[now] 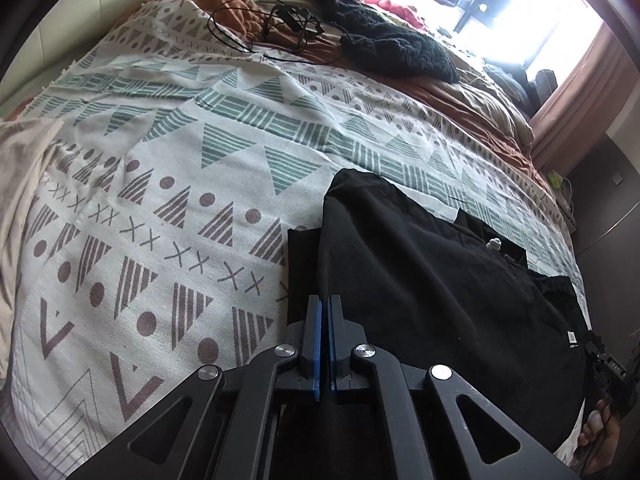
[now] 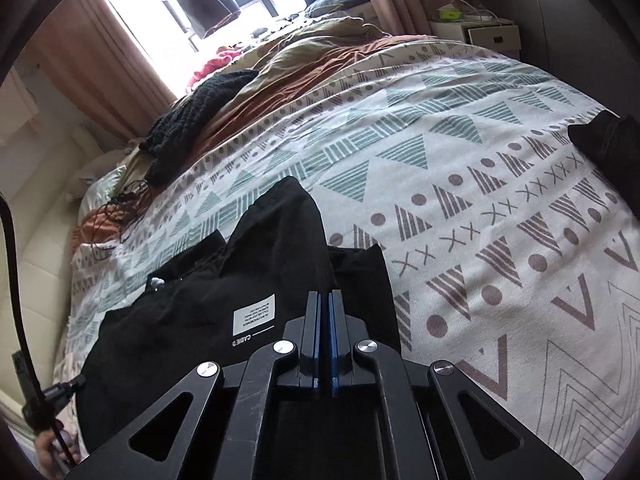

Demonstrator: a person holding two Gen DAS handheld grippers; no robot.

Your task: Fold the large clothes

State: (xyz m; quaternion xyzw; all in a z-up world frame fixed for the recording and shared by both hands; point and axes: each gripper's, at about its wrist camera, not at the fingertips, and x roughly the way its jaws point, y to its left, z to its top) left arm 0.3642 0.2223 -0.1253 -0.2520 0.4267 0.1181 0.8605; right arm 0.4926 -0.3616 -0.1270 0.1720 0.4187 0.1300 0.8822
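A large black garment [image 1: 432,280] lies on the patterned bedspread [image 1: 180,160], partly lifted into a ridge. My left gripper [image 1: 324,300] is shut on an edge of this black cloth, which rises from between the blue pads. In the right wrist view the same black garment [image 2: 256,264] shows a white label [image 2: 253,314]. My right gripper [image 2: 325,296] is shut on another fold of it. A further black cloth part [image 2: 612,144] lies at the right edge of the bed.
A black knitted garment [image 1: 400,44] and a tangle of black cable [image 1: 280,28] lie at the far end of the bed. A beige cloth [image 1: 20,168] lies at the left. A white nightstand [image 2: 480,32] stands beyond the bed. Window and curtains [image 2: 120,64] are behind.
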